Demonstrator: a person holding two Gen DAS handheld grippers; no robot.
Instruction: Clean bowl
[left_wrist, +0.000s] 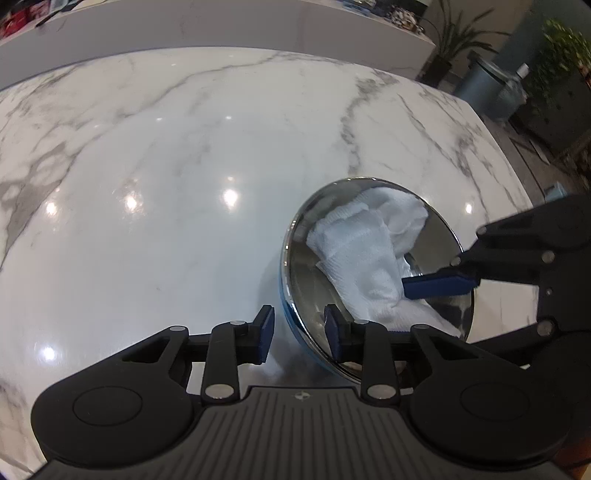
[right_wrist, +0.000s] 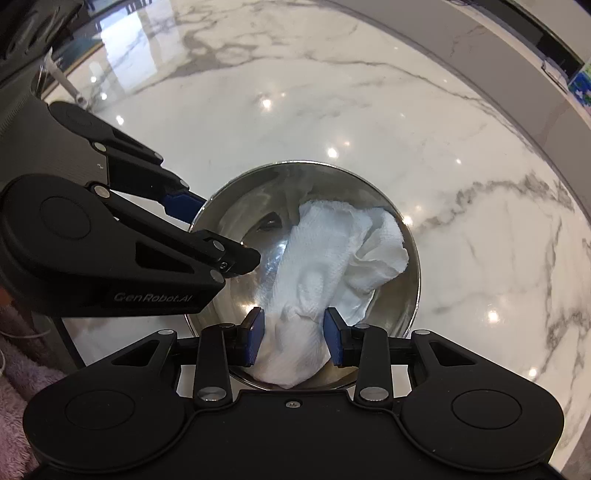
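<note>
Paper towel (right_wrist: 314, 273) sits bunched between the blue pads of the right gripper (right_wrist: 293, 341), which pinch its near end; the rest trails forward from the fingertips across the inside of the steel bowl (right_wrist: 225, 206). The left gripper (left_wrist: 299, 338) straddles the bowl's rim, one finger inside and one outside, with a gap showing, so whether it truly clamps the rim I cannot tell. The bowl rests on the marble counter (left_wrist: 166, 166). Wiping looks to be in progress; how clean the metal already is cannot be judged.
</note>
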